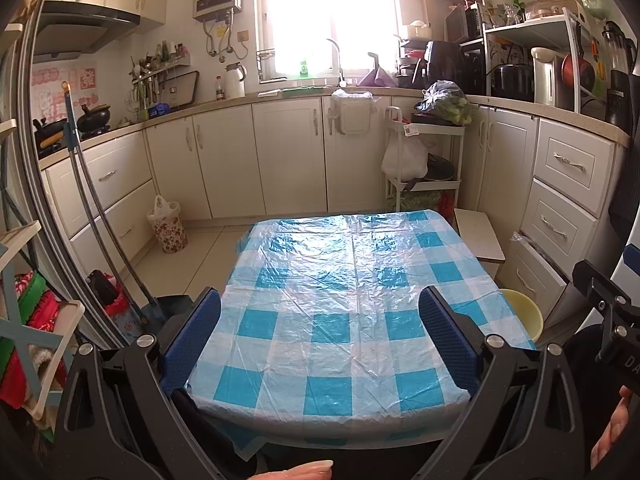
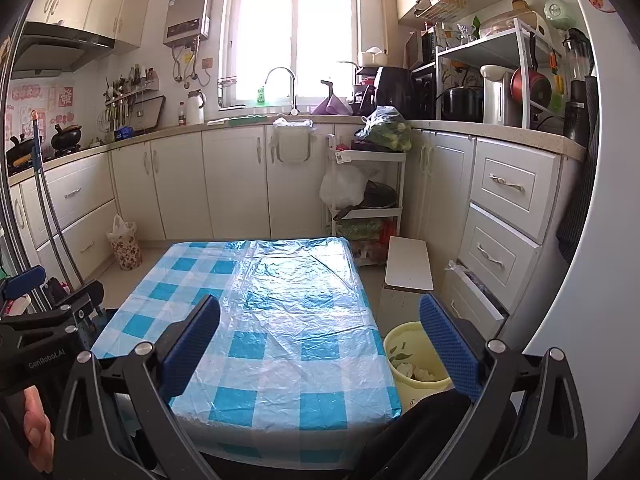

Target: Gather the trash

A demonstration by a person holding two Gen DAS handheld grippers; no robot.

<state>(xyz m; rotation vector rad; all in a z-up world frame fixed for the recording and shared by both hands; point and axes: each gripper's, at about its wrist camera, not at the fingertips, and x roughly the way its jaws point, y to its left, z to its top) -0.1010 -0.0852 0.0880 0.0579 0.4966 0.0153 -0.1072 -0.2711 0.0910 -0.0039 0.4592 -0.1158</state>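
Hovering agape and empty, left gripper (image 1: pixel 320 344) and right gripper (image 2: pixel 320 348) face a bare checked tablecloth (image 1: pixel 344 288); yellow bin (image 2: pixel 416 360) apparently holds scraps.

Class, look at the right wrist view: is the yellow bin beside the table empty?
No. The yellow bin on the floor beside the table already holds pale scraps and a few green leaves.

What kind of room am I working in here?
A home kitchen, it seems: a sink tap under the window, a stove with pots on the counter, and a checked-cloth table in the middle.
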